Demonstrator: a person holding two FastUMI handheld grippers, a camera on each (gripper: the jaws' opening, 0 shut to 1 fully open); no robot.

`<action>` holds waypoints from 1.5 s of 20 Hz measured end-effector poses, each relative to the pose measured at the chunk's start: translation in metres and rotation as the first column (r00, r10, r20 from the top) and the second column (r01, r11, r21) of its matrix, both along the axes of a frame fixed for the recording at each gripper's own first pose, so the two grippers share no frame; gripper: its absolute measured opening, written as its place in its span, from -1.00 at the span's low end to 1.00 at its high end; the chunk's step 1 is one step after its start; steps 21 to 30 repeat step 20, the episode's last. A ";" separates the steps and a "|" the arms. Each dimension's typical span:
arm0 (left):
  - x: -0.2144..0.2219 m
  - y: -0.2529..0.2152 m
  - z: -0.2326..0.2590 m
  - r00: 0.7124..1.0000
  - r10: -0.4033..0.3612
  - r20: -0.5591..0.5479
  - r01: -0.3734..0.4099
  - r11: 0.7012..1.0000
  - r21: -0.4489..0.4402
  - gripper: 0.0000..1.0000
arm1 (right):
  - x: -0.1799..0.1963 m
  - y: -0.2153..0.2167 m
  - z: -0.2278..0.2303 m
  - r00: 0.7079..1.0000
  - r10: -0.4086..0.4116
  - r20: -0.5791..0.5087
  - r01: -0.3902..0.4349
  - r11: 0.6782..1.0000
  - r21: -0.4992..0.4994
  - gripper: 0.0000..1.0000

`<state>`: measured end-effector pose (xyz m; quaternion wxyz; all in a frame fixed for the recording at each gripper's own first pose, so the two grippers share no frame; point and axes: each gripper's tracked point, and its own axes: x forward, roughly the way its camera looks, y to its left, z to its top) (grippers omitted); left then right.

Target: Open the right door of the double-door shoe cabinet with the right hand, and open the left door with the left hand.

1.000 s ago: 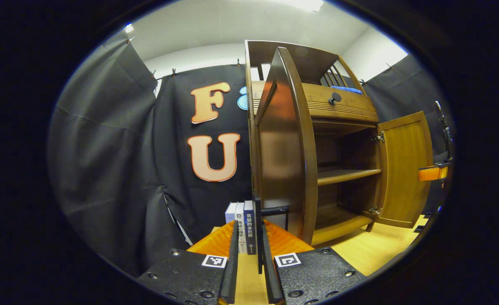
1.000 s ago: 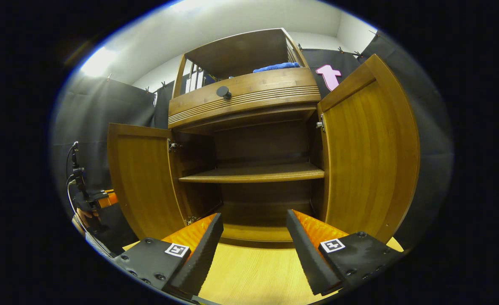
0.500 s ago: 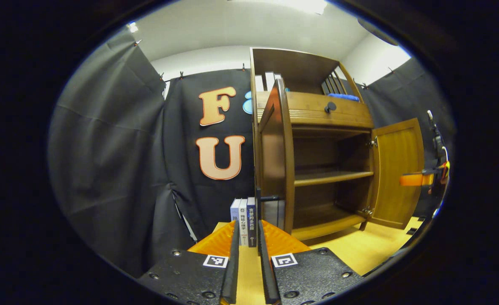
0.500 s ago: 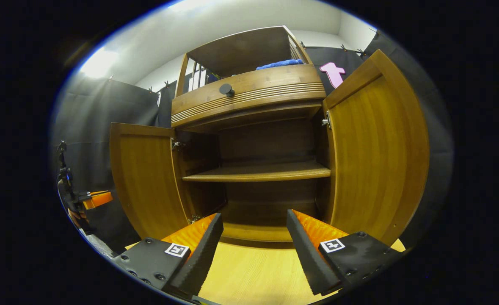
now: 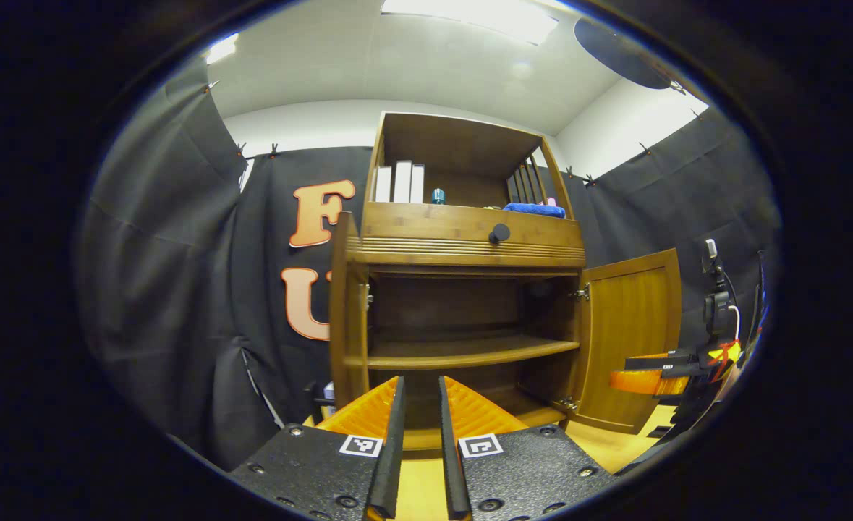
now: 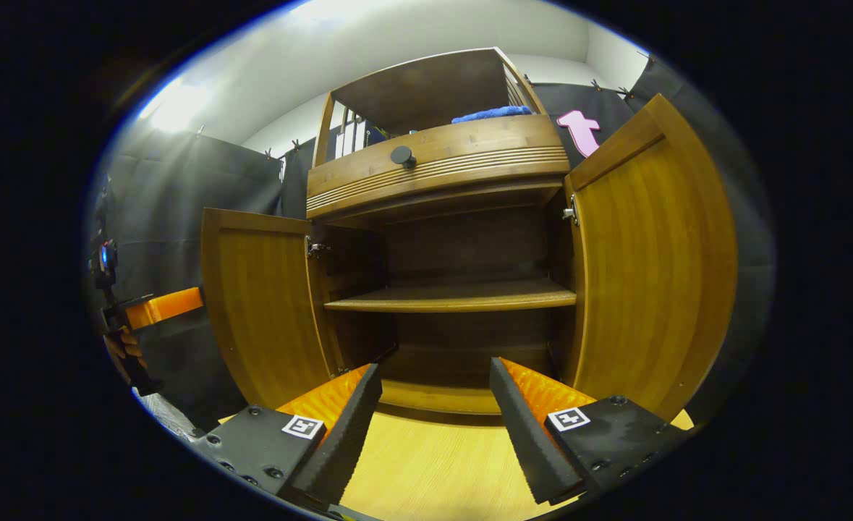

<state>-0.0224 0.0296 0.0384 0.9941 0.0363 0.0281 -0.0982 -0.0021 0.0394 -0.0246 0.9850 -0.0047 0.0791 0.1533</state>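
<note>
Left gripper view: the shoe cabinet stands on the wooden bench against the booth's black cloth, both doors swung out. The left door shows edge-on at the cabinet's left side, and the right door is angled outward. The left gripper sits in front of the cabinet, its jaws narrow with only a slim gap and nothing between them. In the right gripper view, the right gripper faces the inner shelf, jaws wide and empty.
</note>
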 end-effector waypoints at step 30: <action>0.027 -0.049 -0.055 0.981 0.195 0.007 -0.196 0.981 0.019 -0.53 | -0.021 -0.058 0.003 0.984 -0.179 0.012 0.179 0.984 0.001 0.76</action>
